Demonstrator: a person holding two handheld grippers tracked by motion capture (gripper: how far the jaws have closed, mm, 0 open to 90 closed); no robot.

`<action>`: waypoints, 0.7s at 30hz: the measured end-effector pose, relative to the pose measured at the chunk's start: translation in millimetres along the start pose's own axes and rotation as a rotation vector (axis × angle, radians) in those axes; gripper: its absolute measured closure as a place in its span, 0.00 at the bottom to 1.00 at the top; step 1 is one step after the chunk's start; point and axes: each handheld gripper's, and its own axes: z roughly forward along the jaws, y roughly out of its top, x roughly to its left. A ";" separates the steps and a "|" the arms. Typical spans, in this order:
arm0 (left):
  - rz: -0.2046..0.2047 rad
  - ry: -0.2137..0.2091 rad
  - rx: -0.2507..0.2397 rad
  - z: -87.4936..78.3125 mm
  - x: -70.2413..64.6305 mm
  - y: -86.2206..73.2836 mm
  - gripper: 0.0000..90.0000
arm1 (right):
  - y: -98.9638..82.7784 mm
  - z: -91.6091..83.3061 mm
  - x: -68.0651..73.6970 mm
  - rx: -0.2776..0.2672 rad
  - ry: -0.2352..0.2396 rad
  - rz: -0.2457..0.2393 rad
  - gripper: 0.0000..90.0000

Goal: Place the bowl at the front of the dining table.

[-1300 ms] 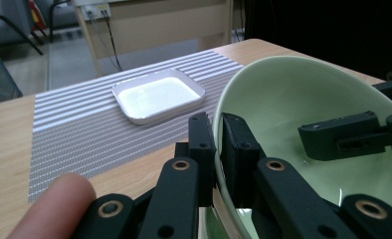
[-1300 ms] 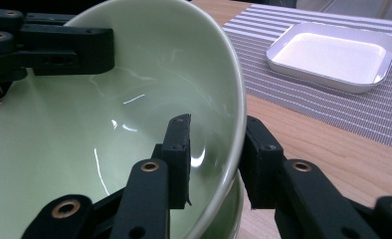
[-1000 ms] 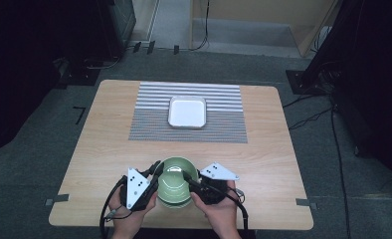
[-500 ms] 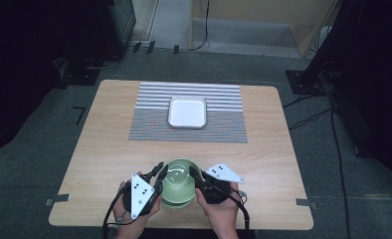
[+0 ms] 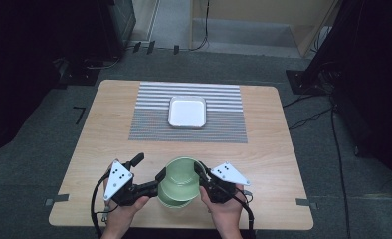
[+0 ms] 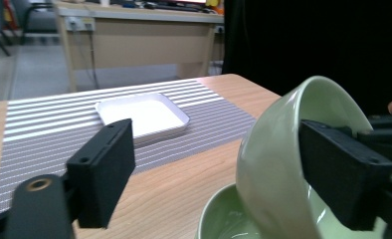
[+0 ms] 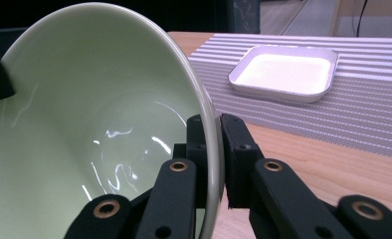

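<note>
1. A wooden table (image 5: 109, 129) is seen from above, standing on a grey floor.
2. A striped grey and white mat (image 5: 149, 127) is laid across the far half of the table.
3. A white square tray (image 5: 187, 111) is set on the mat, near its middle; it also shows in the left gripper view (image 6: 144, 115) and in the right gripper view (image 7: 283, 72).
4. Two pale green bowls are found at the near edge of the table, between the two grippers. The upper bowl (image 5: 182, 175) is held tilted above the lower bowl (image 6: 224, 219), which lies beneath it on the table.
5. The right gripper (image 5: 202, 175) is closed on the rim of the upper bowl; in the right gripper view the rim (image 7: 209, 149) is pinched between the two black jaws, one inside the bowl and one outside.
6. The left gripper (image 5: 149, 167) is held just beside the upper bowl, and its jaws have just been opening. They now stand wide apart. In the left gripper view one jaw is seen in front of the bowl's outer wall, and whether it touches cannot be told; the other is clear of it.
</note>
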 end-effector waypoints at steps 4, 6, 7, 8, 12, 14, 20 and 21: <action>-0.010 -0.036 0.016 -0.3 5.7 -0.3 0.12 | 2.4 -1.8 -0.4 -0.007 -0.001 -0.013 0.93; -0.007 -0.039 0.018 -0.7 6.3 -0.4 0.12 | 2.3 -1.8 0.5 -0.006 -0.002 -0.017 0.93; -0.009 -0.038 0.022 -0.6 6.3 -0.2 0.12 | 2.3 -1.6 0.5 -0.005 -0.001 -0.017 0.93; -0.014 -0.041 0.026 -1.0 6.6 0.4 0.12 | 2.3 -1.4 0.3 -0.004 -0.001 -0.019 0.93; -0.020 -0.062 0.011 -4.2 7.4 2.8 0.12 | 3.5 -2.8 -1.3 -0.011 -0.006 -0.015 0.93; -0.023 -0.063 -0.001 -6.1 8.2 4.1 0.12 | 4.6 -3.8 -2.0 -0.017 -0.014 -0.017 0.93; -0.045 -0.039 -0.020 -12.0 19.0 6.9 0.14 | 6.9 -6.7 -7.7 -0.025 -0.030 -0.006 0.94; -0.046 -0.032 -0.017 -12.6 21.4 6.8 0.14 | 7.2 -7.0 -8.0 -0.026 -0.030 -0.004 0.93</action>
